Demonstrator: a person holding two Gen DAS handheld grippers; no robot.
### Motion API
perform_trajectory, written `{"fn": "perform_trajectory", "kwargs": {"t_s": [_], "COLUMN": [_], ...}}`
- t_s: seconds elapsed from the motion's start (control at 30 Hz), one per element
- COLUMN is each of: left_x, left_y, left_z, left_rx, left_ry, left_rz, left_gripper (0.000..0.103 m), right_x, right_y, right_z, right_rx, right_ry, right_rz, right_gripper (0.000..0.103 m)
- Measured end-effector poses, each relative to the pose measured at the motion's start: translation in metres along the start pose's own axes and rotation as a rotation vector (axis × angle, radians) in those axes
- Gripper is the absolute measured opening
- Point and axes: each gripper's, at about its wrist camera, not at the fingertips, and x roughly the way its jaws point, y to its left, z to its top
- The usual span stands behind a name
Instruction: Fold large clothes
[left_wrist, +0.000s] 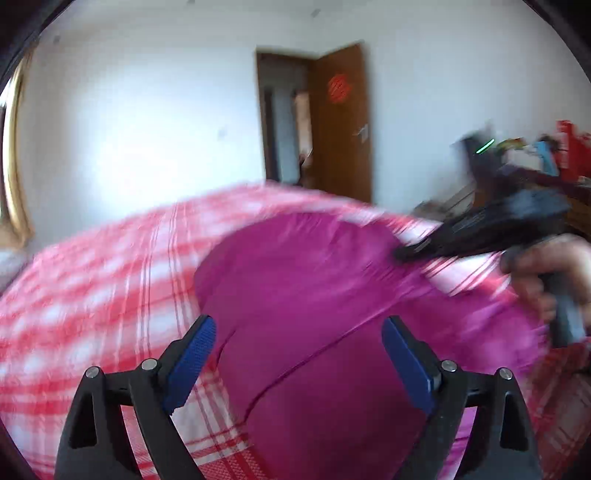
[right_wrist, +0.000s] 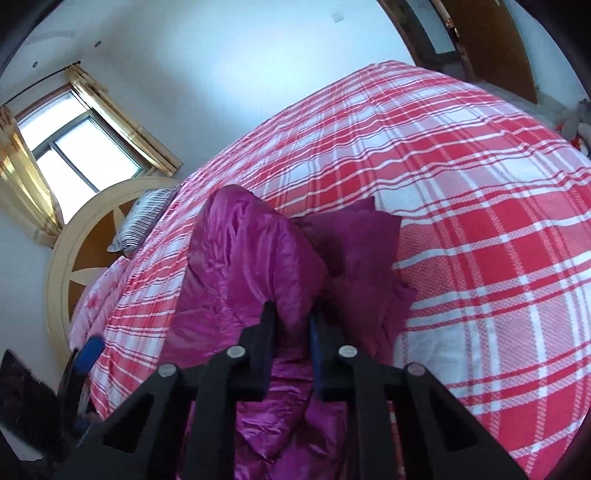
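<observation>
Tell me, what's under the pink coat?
The pink coat lies on a red-and-white checked bedspread, which shows all around it. The right gripper pinches a fold of it. Whatever sits beneath the coat's middle is covered.

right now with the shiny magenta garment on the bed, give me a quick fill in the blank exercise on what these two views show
1. The shiny magenta quilted garment lies on a bed sheet checked in red and ____.
2. The right gripper is ____ on a fold of that garment.
3. The left gripper hovers over the garment with its blue pads ____.
4. The brown wooden door in the white wall stands ____.

Missing words: white; shut; open (wide apart); open
</observation>
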Motion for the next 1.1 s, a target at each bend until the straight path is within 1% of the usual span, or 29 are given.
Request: {"fn": "perform_trajectory", "kwargs": {"t_s": [0.03,0.07,0.13,0.2,0.23,0.27,0.37,0.43,0.47,0.5,0.53,0.57,0.6,0.63,0.7,0.73,0.77,0.83,0.9,0.97,1.0,1.03,1.07,1.1], "left_x": [0.011,0.017,0.021,0.023,0.027,0.027,0.029,0.033,0.034,0.030,0.030,0.030,0.027,0.025,0.018,0.013,0.010,0.008,0.016,0.035,0.045,0.060,0.074,0.085], "left_y": [0.001,-0.001,-0.011,-0.024,-0.029,-0.032,-0.035,-0.037,-0.037,-0.037,-0.035,-0.032,-0.025,-0.019,-0.005,0.005,0.011,0.021,0.024,0.017,0.012,0.005,0.002,0.000], "left_z": [-0.007,-0.009,-0.011,-0.009,-0.007,-0.008,-0.007,-0.008,-0.007,-0.007,-0.009,-0.009,-0.010,-0.010,-0.005,0.002,0.009,0.032,0.054,0.077,0.084,0.088,0.089,0.087], "left_rx": [-0.019,-0.030,-0.023,0.015,0.028,0.038,0.037,0.035,0.038,0.038,0.032,0.022,0.005,-0.010,-0.042,-0.073,-0.100,-0.170,-0.218,-0.208,-0.186,-0.161,-0.147,-0.144], "left_ry": [0.029,0.041,0.042,0.034,0.035,0.036,0.038,0.056,0.063,0.062,0.063,0.067,0.068,0.066,0.048,0.025,0.006,-0.031,-0.037,-0.011,-0.001,0.026,0.059,0.086], "left_rz": [-0.026,-0.038,-0.029,-0.011,-0.008,-0.005,-0.010,-0.011,-0.009,-0.010,-0.017,-0.021,-0.027,-0.027,0.002,0.038,0.064,0.114,0.133,0.149,0.190,0.271,0.328,0.357], "left_gripper": [0.092,0.092,0.092,0.092,0.092,0.092,0.092,0.092,0.092,0.092,0.092,0.092,0.092,0.092,0.092,0.092,0.092,0.092,0.092,0.092,0.092,0.092,0.092,0.092], "right_x": [-0.001,-0.002,-0.011,-0.021,-0.028,-0.034,-0.039,-0.030,-0.025,-0.018,-0.015,-0.010,-0.005,-0.001,0.004,0.005,0.004,0.007,0.015,0.023,0.026,0.027,0.027,0.027], "right_y": [0.001,0.002,0.012,0.026,0.037,0.046,0.067,0.076,0.076,0.077,0.080,0.084,0.087,0.082,0.060,0.046,0.041,0.025,0.014,0.009,0.008,0.007,0.007,0.006], "right_z": [0.000,0.002,0.003,0.007,0.010,0.013,0.023,0.028,0.028,0.028,0.027,0.027,0.029,0.030,0.031,0.031,0.030,0.024,0.018,0.012,0.009,0.009,0.008,0.007], "right_rx": [-0.001,0.002,0.005,0.005,0.007,0.013,0.034,0.084,0.110,0.140,0.144,0.127,0.084,0.075,0.129,0.155,0.155,0.129,0.111,0.106,0.103,0.101,0.093,0.088], "right_ry": [-0.004,-0.011,-0.040,-0.078,-0.112,-0.140,-0.204,-0.251,-0.259,-0.272,-0.283,-0.295,-0.314,-0.329,-0.303,-0.296,-0.298,-0.296,-0.277,-0.271,-0.276,-0.281,-0.292,-0.299], "right_rz": [-0.026,-0.062,-0.136,-0.185,-0.190,-0.173,-0.113,0.035,0.077,0.104,0.119,0.154,0.192,0.190,0.159,0.122,0.086,-0.054,-0.115,-0.167,-0.181,-0.186,-0.195,-0.207], "right_gripper": [0.019,0.019,0.019,0.024,0.024,0.026,0.038,0.049,0.057,0.058,0.060,0.062,0.061,0.061,0.063,0.063,0.063,0.063,0.061,0.061,0.061,0.061,0.061,0.061]}}
